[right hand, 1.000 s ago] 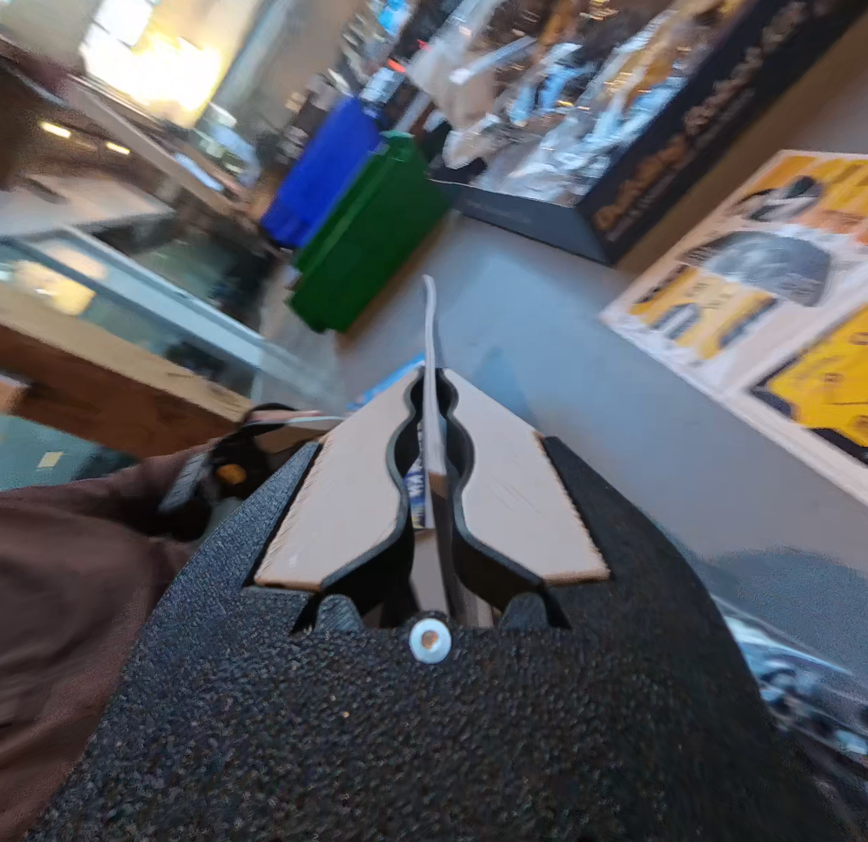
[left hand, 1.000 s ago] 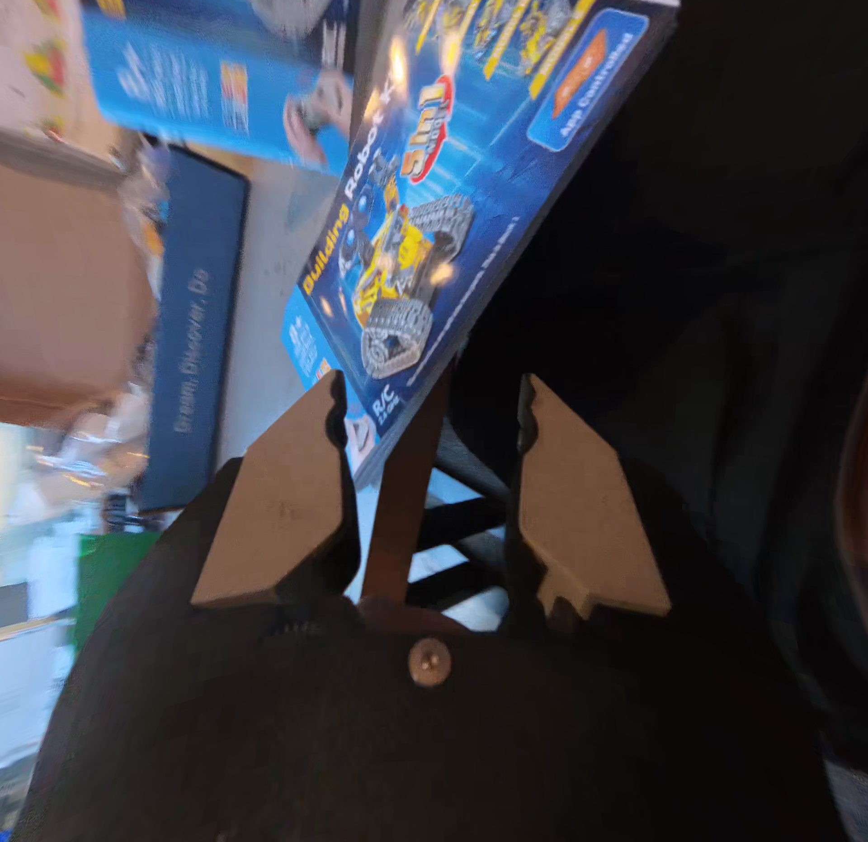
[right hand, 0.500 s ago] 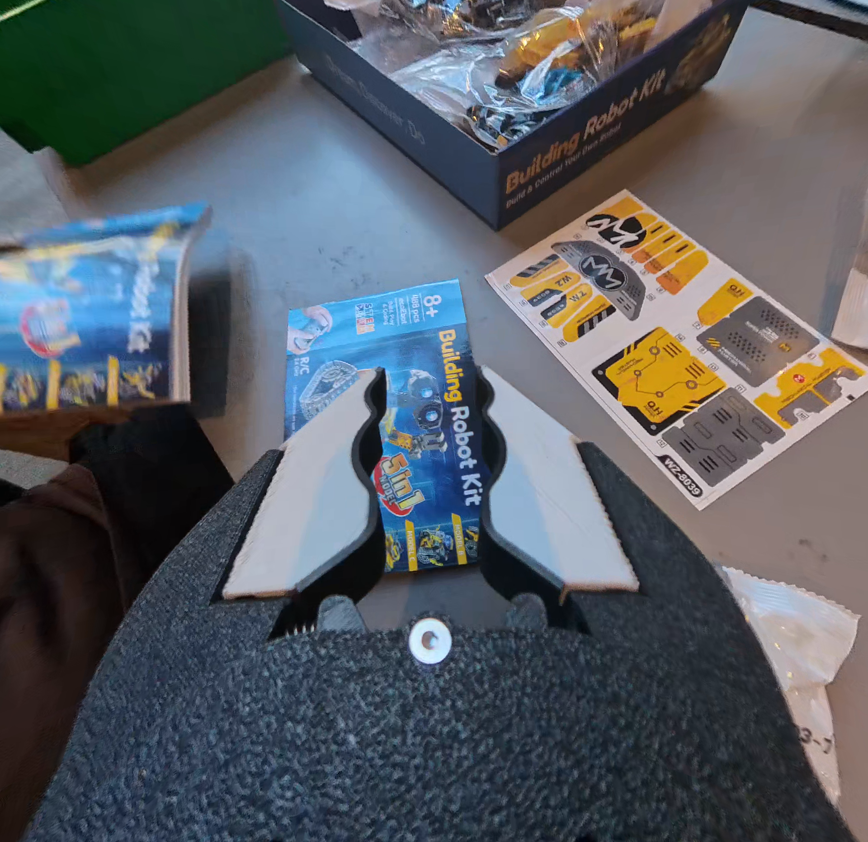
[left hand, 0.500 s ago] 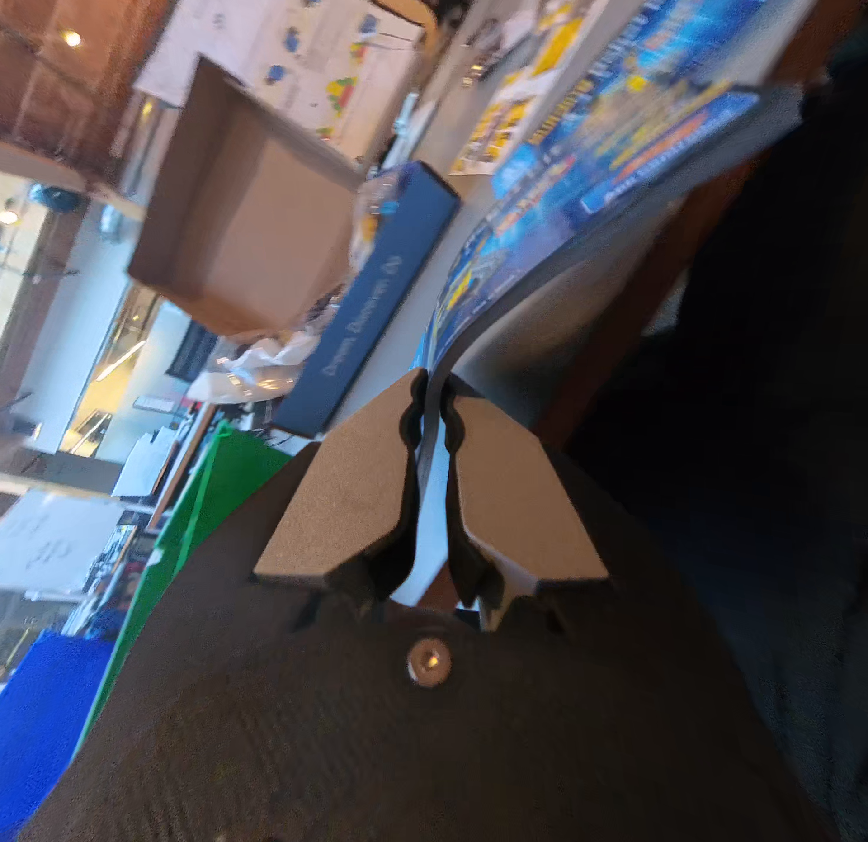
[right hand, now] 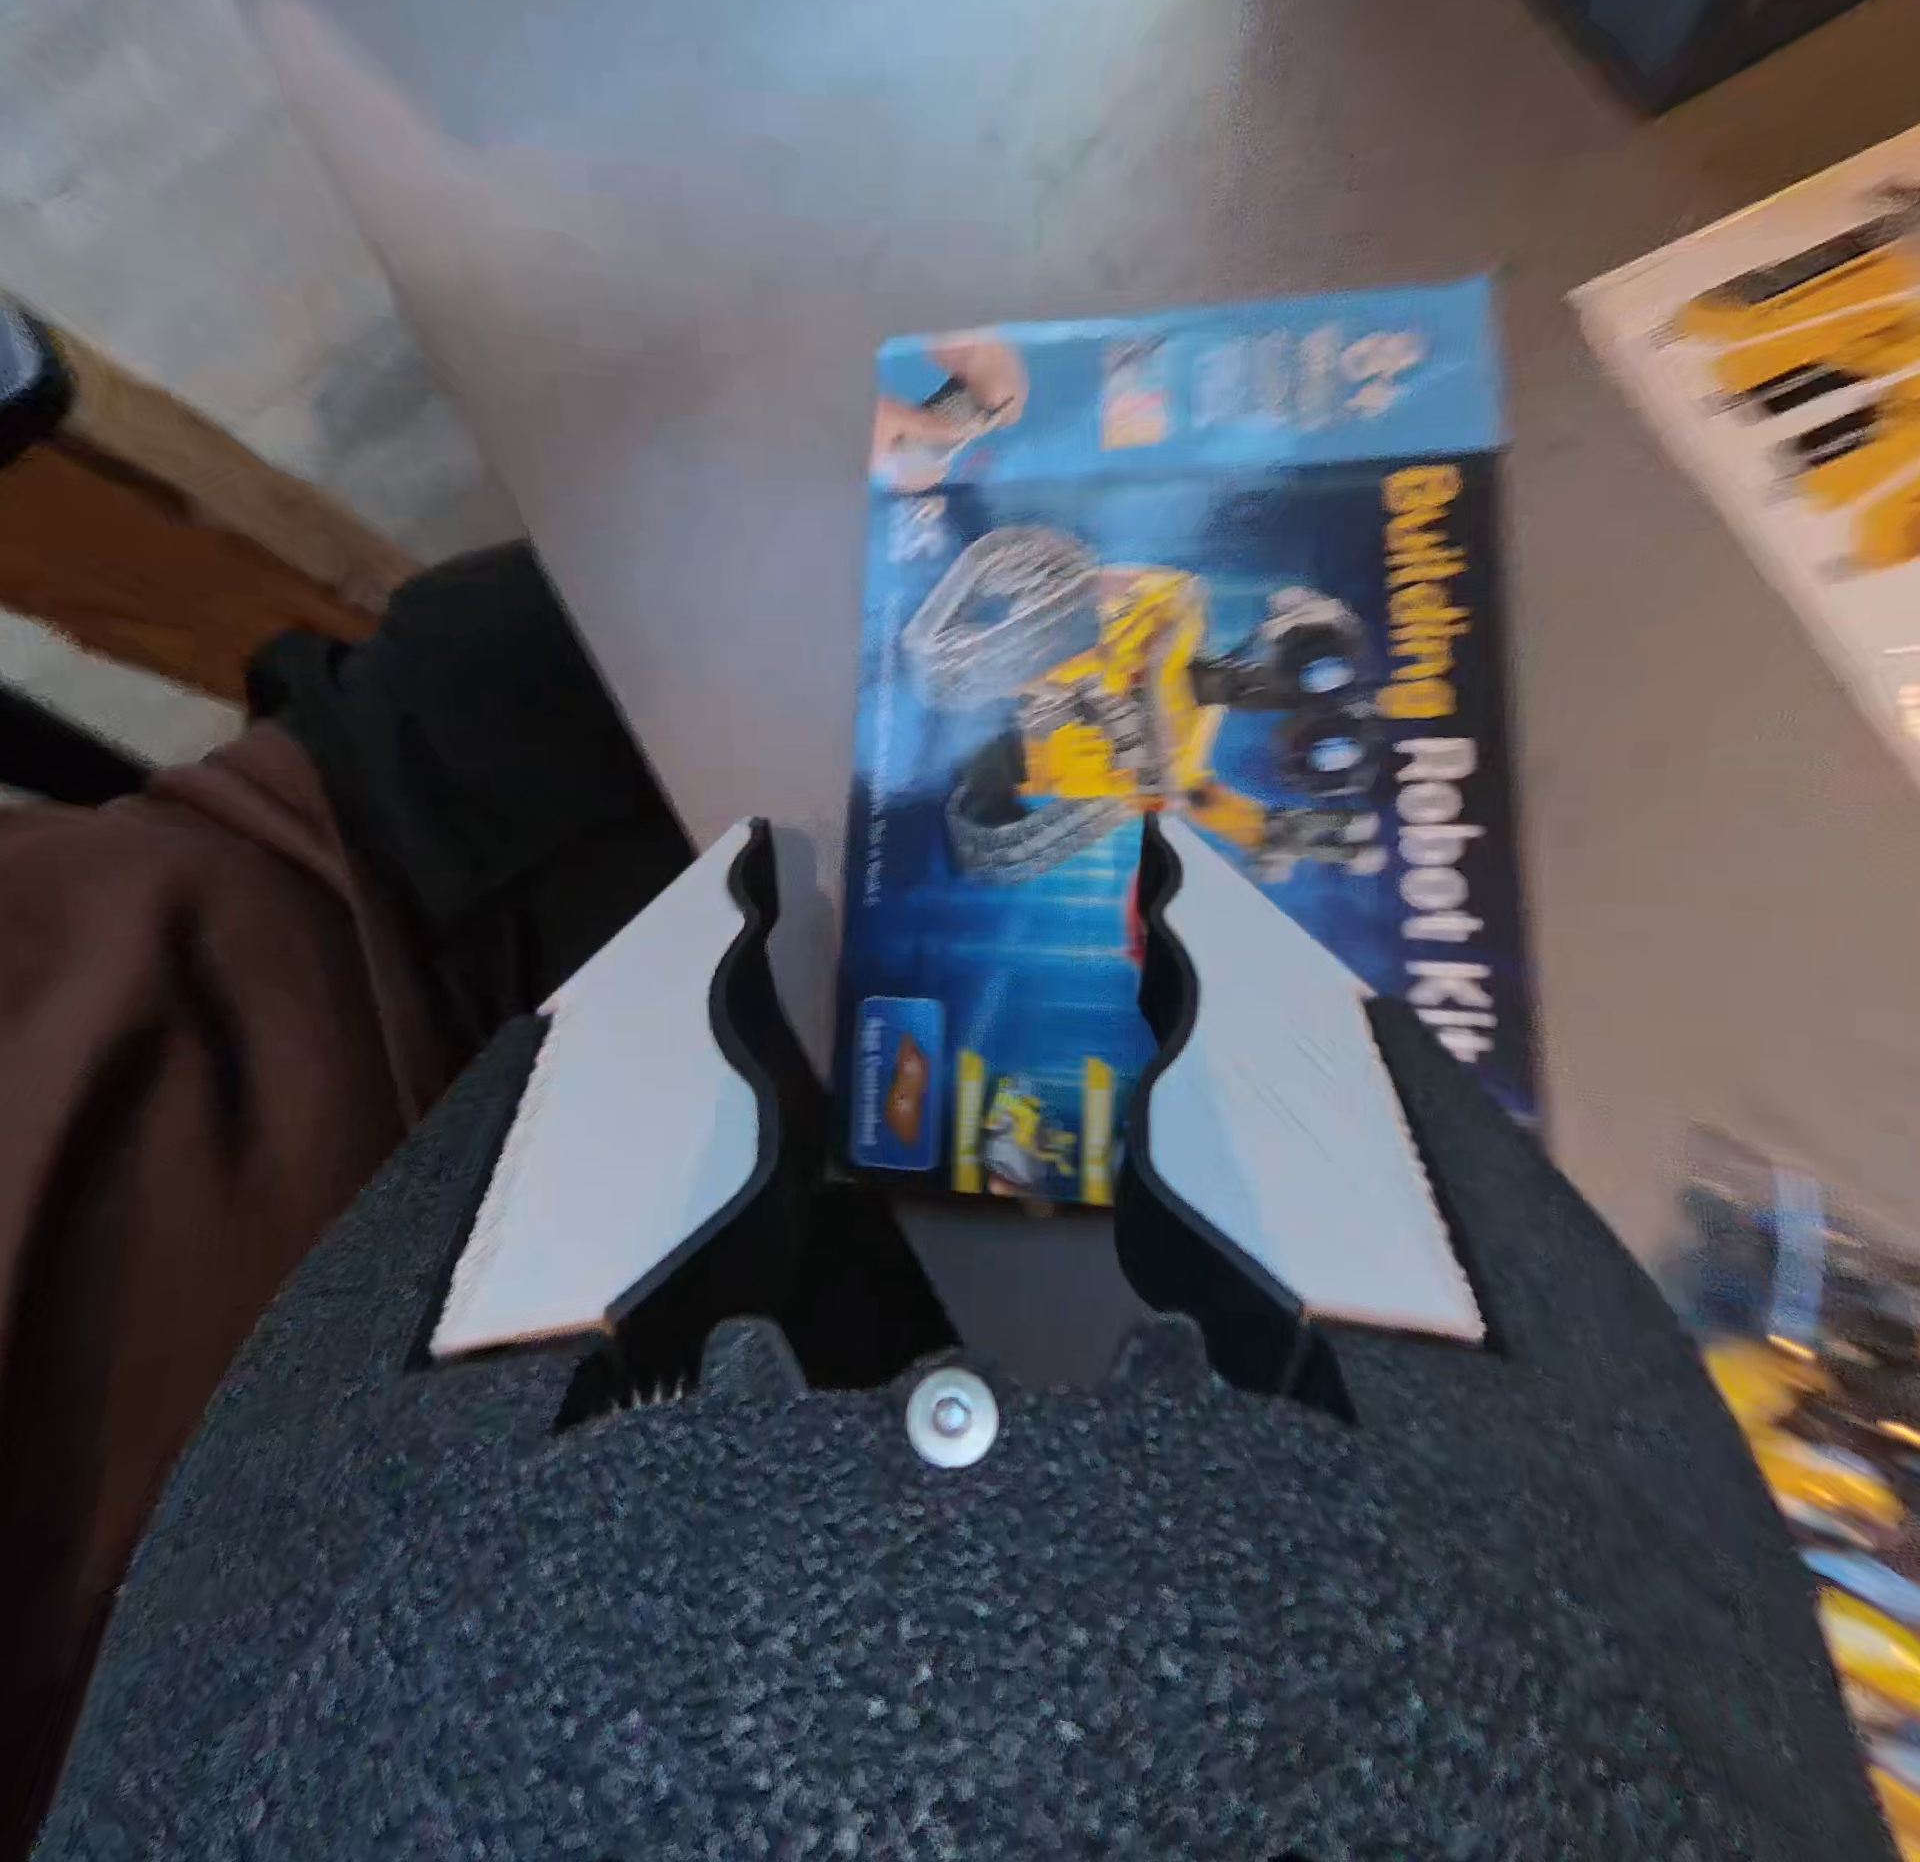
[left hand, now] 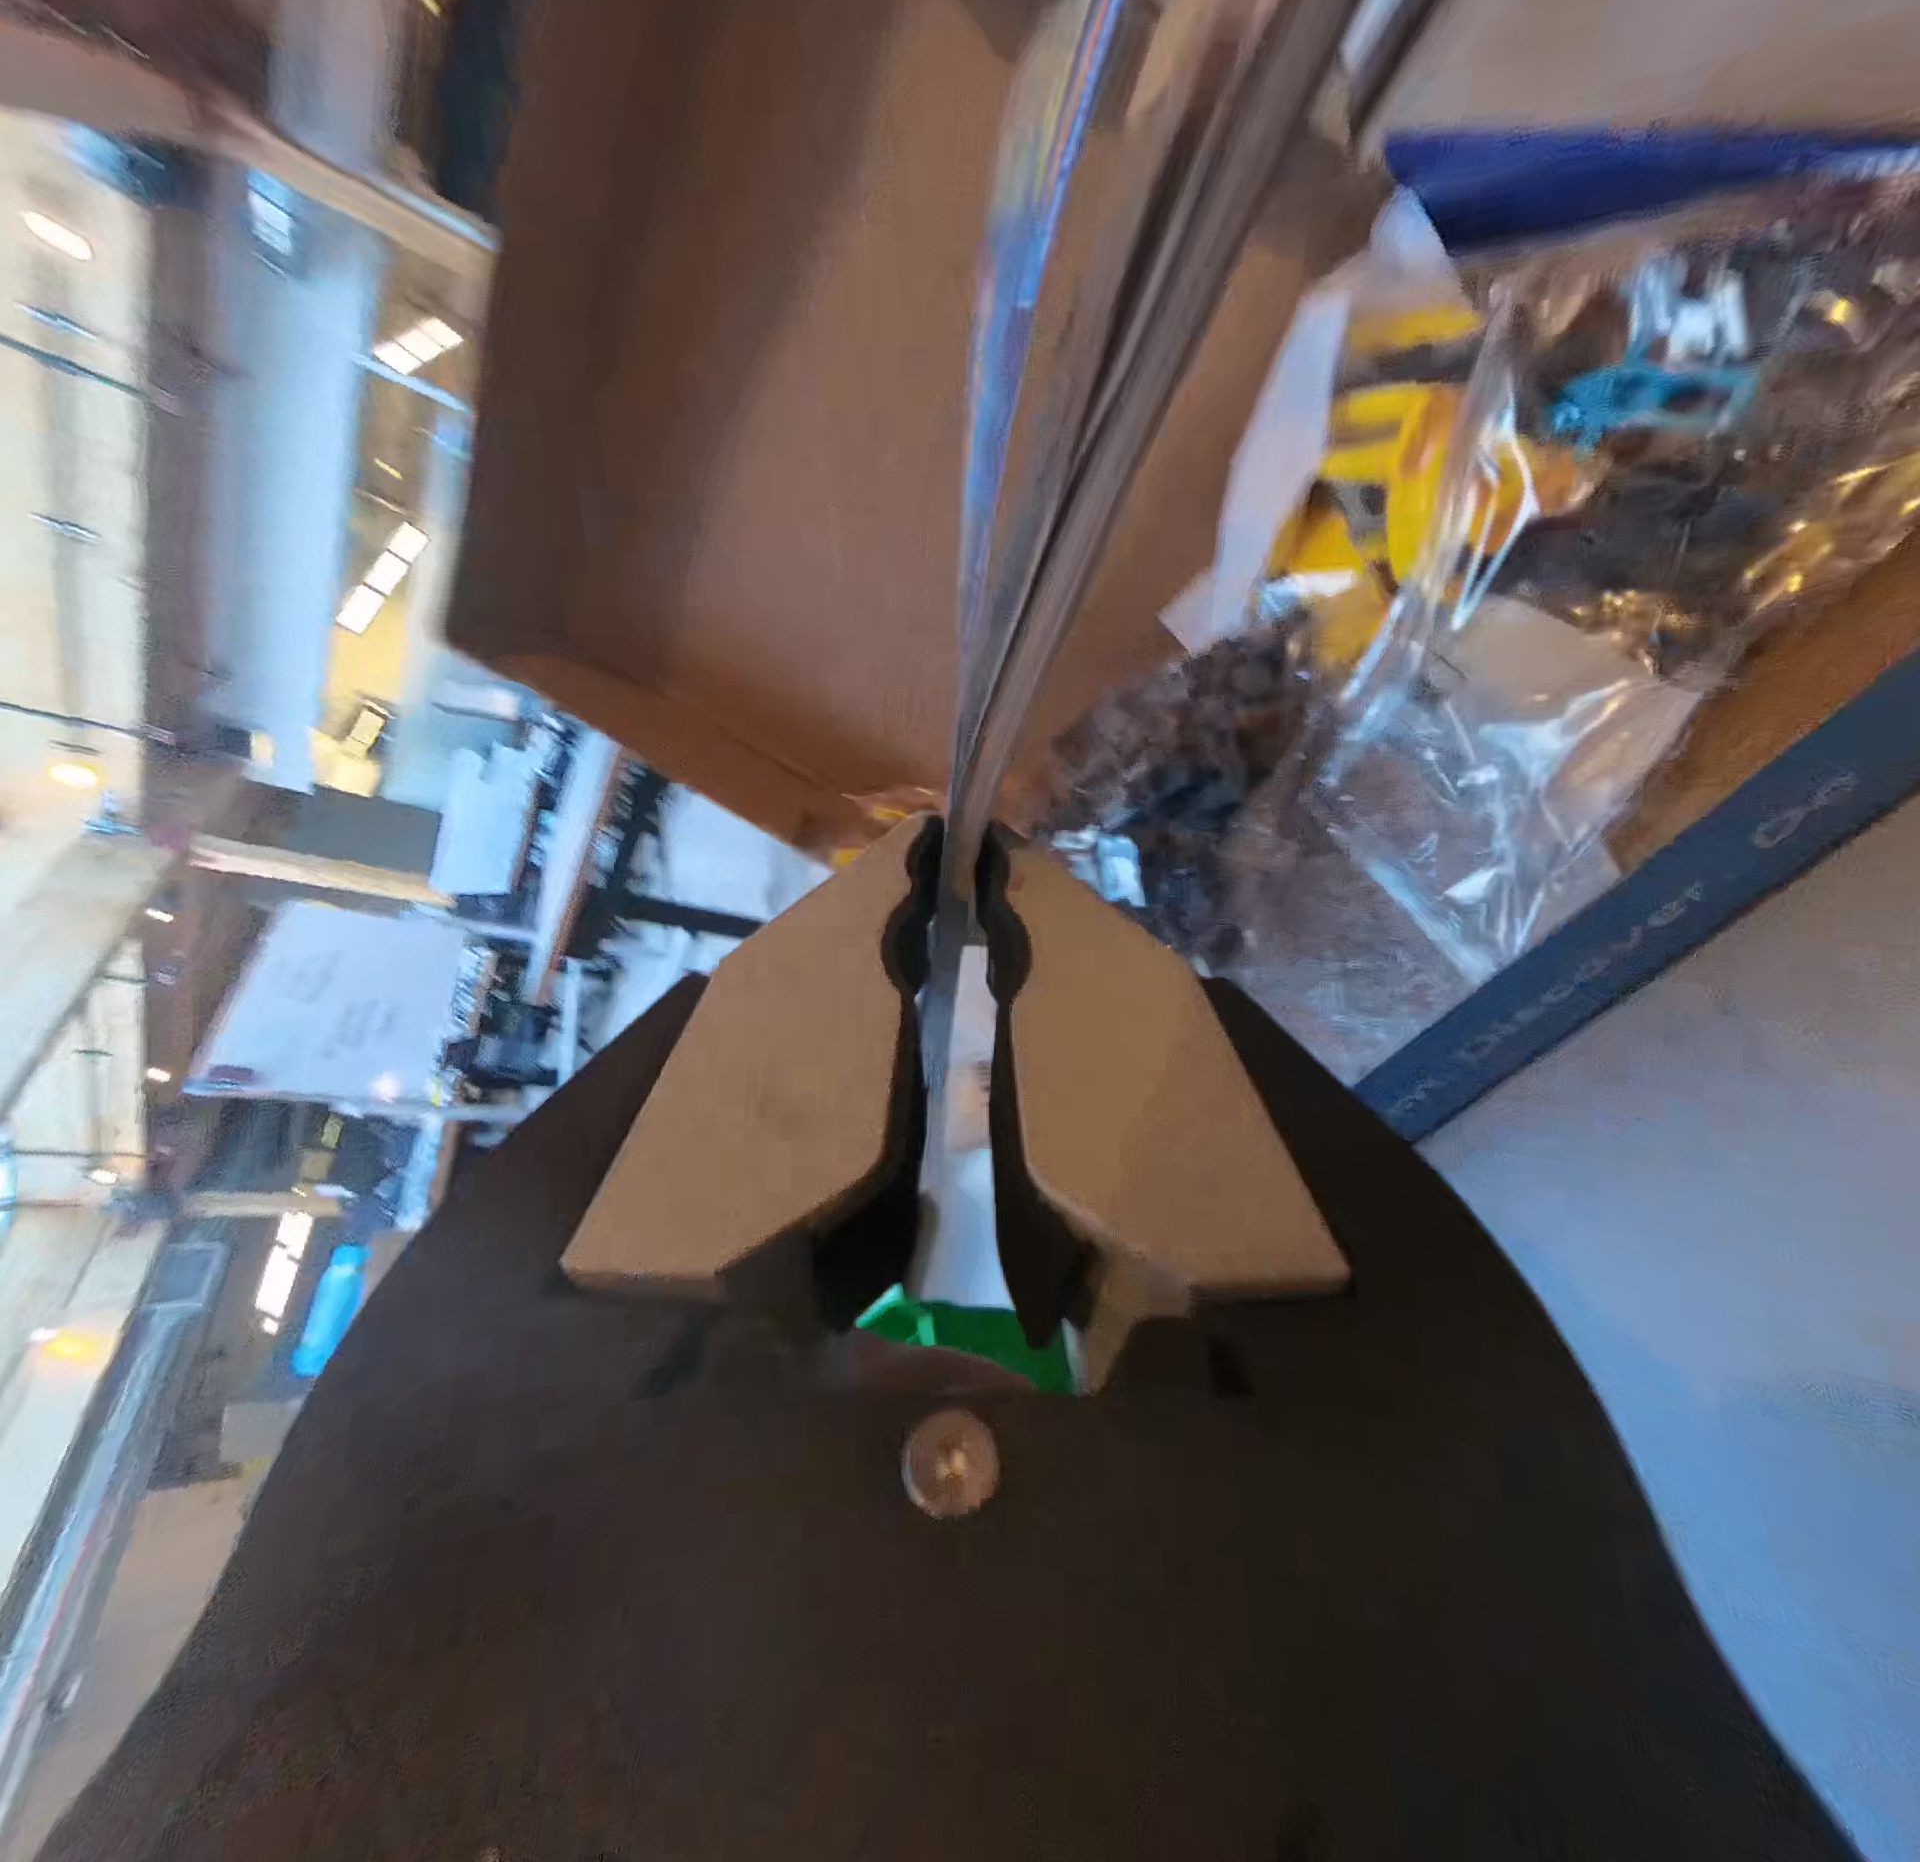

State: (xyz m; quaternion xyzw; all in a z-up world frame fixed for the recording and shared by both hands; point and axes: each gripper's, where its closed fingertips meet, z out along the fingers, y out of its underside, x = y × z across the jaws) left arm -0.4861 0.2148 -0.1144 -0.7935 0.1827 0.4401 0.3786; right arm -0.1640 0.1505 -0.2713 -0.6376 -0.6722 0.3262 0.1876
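My left gripper (left hand: 961,836) is shut on a thin glossy booklet (left hand: 1039,410), seen edge-on and running up and away from the pads; both pads press on its lower edge. Behind it are a brown cardboard box (left hand: 748,358) and a dark blue box (left hand: 1621,929) of clear plastic bags (left hand: 1558,462) with parts. My right gripper (right hand: 956,836) is open and holds nothing. It hovers over a second blue booklet (right hand: 1174,617) with a yellow robot picture, which lies flat on the grey table (right hand: 675,254).
A white sticker sheet (right hand: 1787,441) with yellow shapes lies at the right of the table. A plastic bag (right hand: 1808,1397) lies at the lower right, a dark box corner (right hand: 1714,15) at the top right. A brown sleeve (right hand: 156,981) is at the left. The tips of one gripper are about 35 cm away from the tips of the other.
My left gripper closed on its booklet and swung it up edge-on toward the boxes. My right gripper let go of its booklet, which now lies on the table, and opened wide.
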